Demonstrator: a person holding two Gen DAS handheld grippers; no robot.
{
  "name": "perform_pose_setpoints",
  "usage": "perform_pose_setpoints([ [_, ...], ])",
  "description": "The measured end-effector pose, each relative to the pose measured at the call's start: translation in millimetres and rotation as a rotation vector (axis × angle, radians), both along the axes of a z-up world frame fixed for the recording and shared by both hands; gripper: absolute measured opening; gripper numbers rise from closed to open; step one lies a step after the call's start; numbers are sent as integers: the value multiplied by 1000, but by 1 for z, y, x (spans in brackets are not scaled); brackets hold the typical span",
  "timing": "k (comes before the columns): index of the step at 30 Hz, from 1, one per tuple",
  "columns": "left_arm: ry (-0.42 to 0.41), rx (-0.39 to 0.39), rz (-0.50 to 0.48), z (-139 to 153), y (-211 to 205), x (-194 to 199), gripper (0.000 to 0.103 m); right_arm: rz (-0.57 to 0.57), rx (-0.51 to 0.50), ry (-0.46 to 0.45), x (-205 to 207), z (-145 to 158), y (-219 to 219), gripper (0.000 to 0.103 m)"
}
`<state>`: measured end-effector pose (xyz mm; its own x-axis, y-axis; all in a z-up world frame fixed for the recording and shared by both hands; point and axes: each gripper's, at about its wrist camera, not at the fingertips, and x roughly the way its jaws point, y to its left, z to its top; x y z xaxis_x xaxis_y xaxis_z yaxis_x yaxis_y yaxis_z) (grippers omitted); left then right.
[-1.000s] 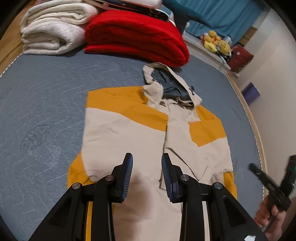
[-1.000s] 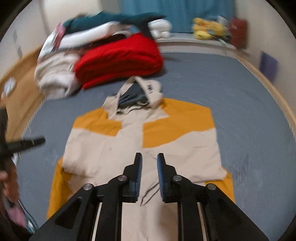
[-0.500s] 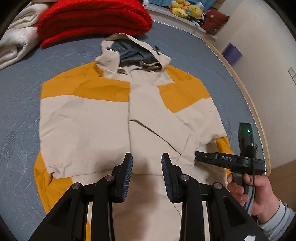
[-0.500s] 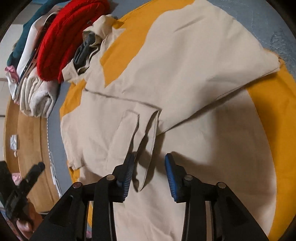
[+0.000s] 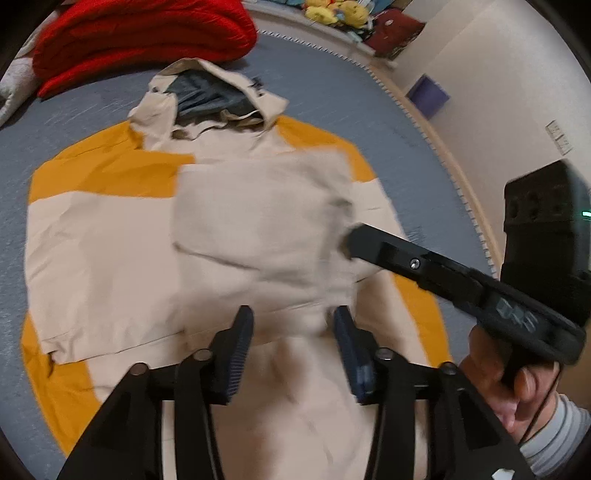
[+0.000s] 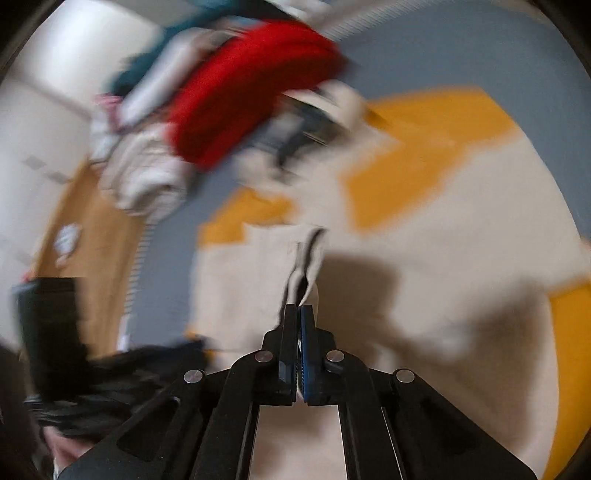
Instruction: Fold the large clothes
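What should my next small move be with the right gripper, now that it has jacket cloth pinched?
Probably carry the pinched flap across toward the left side and lay it flat. The right gripper has its jaws shut on a beige fold of the hooded jacket, lifted off the rest. The left gripper hangs open above the jacket's middle, holding nothing, so it could pin the crease.

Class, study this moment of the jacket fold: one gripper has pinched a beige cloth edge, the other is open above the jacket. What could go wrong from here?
1. The right gripper pinches only a thin edge of the jacket; a hard pull may slip it free.
2. The left gripper is open and holds nothing, so the jacket could drag across the bed and skew the fold.
3. The hood lies close to the red blanket and may bunch against it.
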<state>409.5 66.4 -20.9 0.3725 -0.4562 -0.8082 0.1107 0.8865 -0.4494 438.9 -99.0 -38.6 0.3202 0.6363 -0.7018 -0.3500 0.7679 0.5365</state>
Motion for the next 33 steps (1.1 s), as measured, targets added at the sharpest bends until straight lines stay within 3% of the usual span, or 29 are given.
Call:
perform_pose_setpoints([
  [2, -17, -24, 14, 5, 0, -1, 55, 76, 24, -59, -7, 17, 17, 2],
  [4, -43, 10, 56, 9, 4, -2, 55, 128, 48, -79, -12, 24, 31, 2],
  [6, -53, 104, 121, 11, 13, -2, 29, 154, 70, -79, -16, 26, 37, 2],
  [8, -11, 155, 199, 6, 29, -3, 14, 145, 72, -70, -16, 26, 36, 3],
  [11, 28, 162, 372, 5, 68, -12, 12, 84, 32, -52, -10, 19, 29, 5],
  [13, 62, 114, 477, 3, 97, -19, 12, -19, -64, -34, -3, 11, 14, 7],
  [15, 95, 45, 545, -2, 123, -24, 15, -125, -169, 34, 7, -7, -2, 8],
  [18, 148, 2, 528, -15, 145, -20, 16, -267, -339, 205, 21, -50, -33, 9],
  [21, 131, 41, 543, -15, 160, -19, 3, -356, -398, 326, 27, -82, -60, 9],
  [25, 23, 92, 596, -2, 181, -21, 3, -423, -364, 394, 29, -94, -81, 9],
  [29, 132, 135, 657, -29, 200, -24, 3, -409, -370, 333, 29, -80, -76, 9],
  [31, 141, 127, 601, -33, 192, -22, 9, -389, -358, 296, 28, -70, -70, 9],
  [33, 195, 121, 566, -44, 185, -18, 28, -356, -352, 245, 26, -58, -63, 9],
])
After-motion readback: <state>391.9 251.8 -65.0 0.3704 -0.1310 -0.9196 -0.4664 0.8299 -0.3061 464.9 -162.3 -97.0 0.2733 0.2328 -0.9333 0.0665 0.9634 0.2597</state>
